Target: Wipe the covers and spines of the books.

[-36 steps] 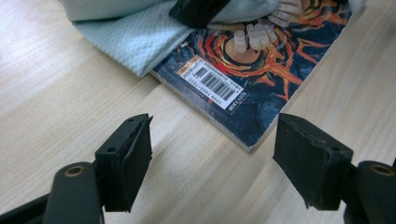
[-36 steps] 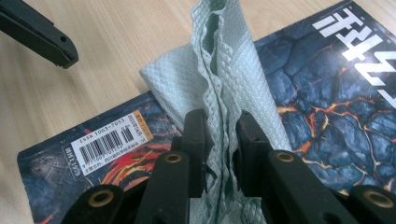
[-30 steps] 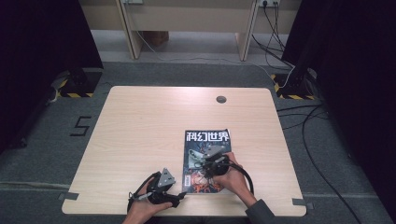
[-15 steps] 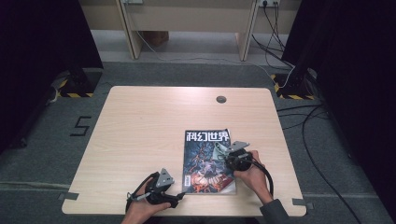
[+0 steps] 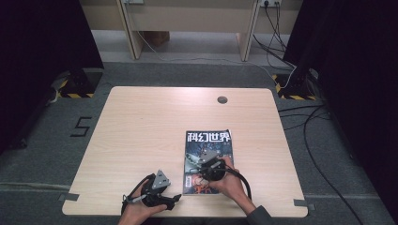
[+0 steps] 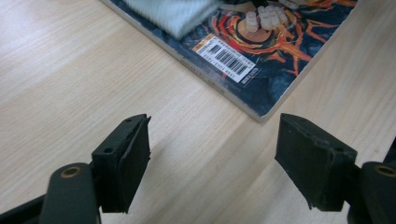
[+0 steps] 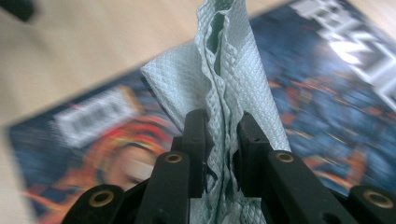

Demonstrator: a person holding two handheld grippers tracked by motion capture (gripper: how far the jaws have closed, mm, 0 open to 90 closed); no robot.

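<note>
A magazine (image 5: 209, 140) with a dark illustrated cover lies flat on the wooden table (image 5: 141, 131), right of centre near the front. My right gripper (image 5: 202, 162) rests over the magazine's lower half, shut on a folded pale green paper towel (image 7: 219, 84) that stands up between its jaws (image 7: 223, 135). My left gripper (image 5: 174, 198) sits low over the table's front edge, left of the magazine. Its jaws (image 6: 212, 154) stand wide open over bare wood, with the magazine's barcode corner (image 6: 226, 58) just ahead. A bit of the towel (image 6: 173, 14) lies on the cover there.
A round cable hole (image 5: 222, 99) sits in the table's far side. Cables (image 5: 309, 122) trail over the grey floor at the right. Wooden furniture legs (image 5: 129, 28) stand behind the table, and dark curtains hang at both sides.
My right gripper swept right across the magazine with the towel, then came back left to the cover's lower middle. The left gripper stayed where it was.
</note>
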